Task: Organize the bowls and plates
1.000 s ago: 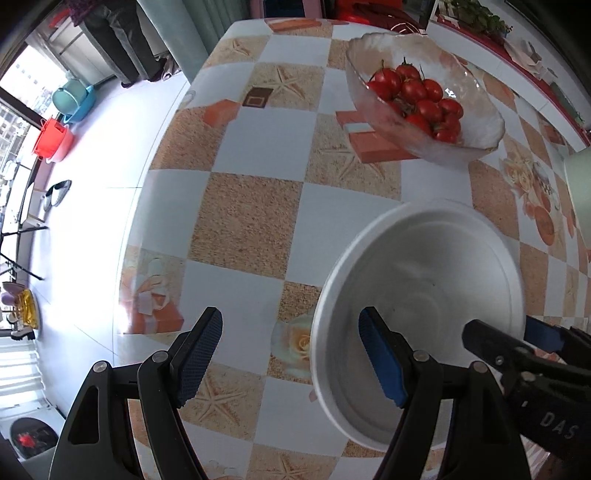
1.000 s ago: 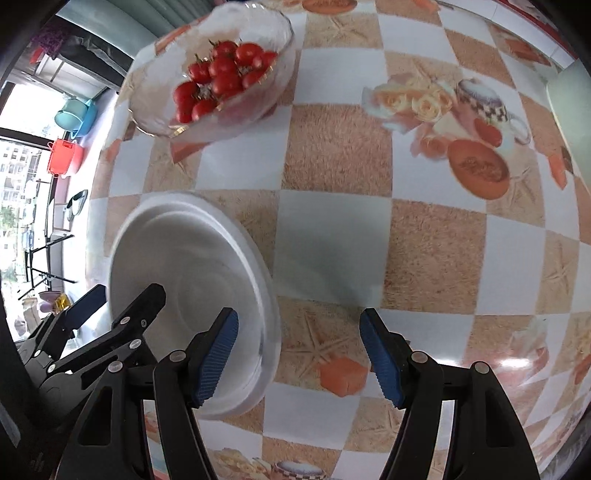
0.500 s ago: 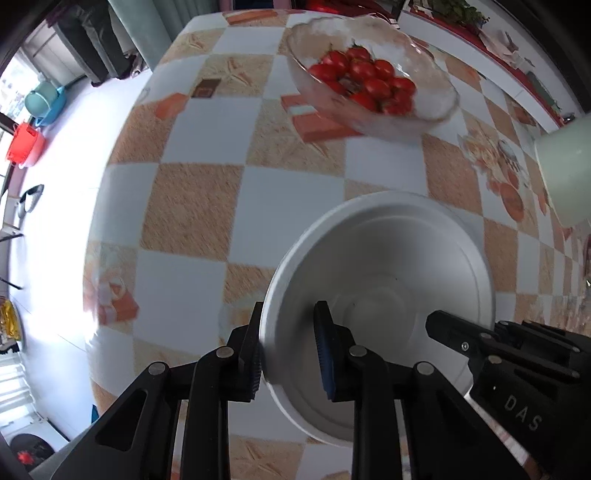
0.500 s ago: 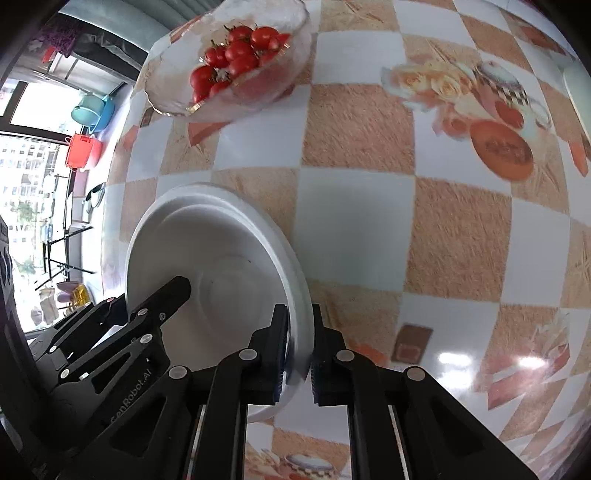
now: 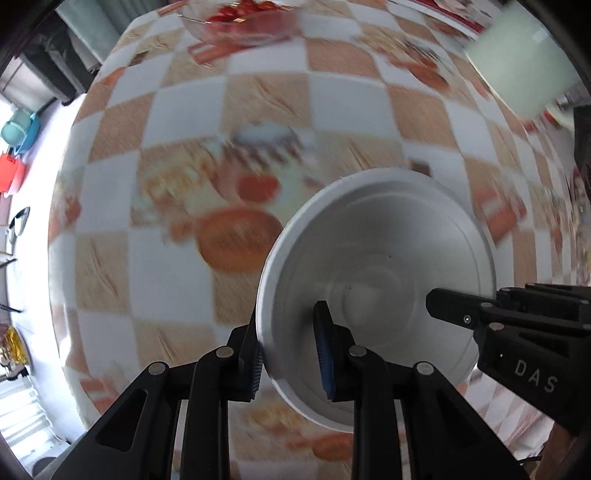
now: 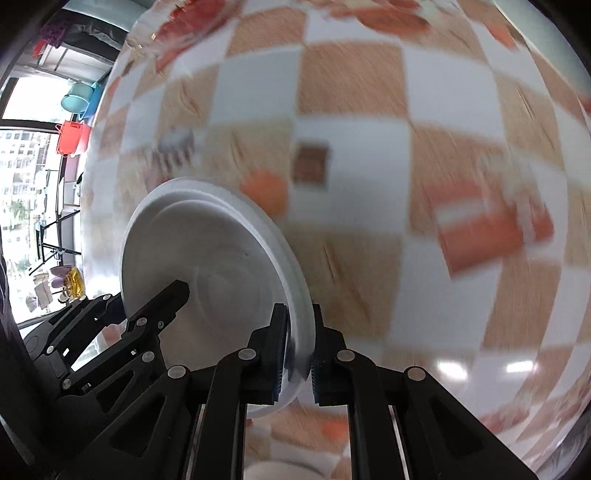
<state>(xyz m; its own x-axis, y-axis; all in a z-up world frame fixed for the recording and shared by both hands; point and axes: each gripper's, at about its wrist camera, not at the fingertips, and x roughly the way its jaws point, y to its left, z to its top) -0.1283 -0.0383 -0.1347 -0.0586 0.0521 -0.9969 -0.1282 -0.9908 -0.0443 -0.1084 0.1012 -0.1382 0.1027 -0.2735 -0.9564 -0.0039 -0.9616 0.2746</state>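
Checkered tablecloth (image 5: 266,107) blurs beneath a white plate (image 5: 376,266) carried clear, left gripper (image 5: 291,350) and right gripper (image 6: 297,354) each pinching its rim; next move likely requires level, matched travel toward stacking.

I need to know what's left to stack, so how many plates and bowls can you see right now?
3. A white plate held at opposite rims by the left claw and right claw; a glass bowl of red fruit at the table's far edge; a pale bowl far right. Others may be hidden.
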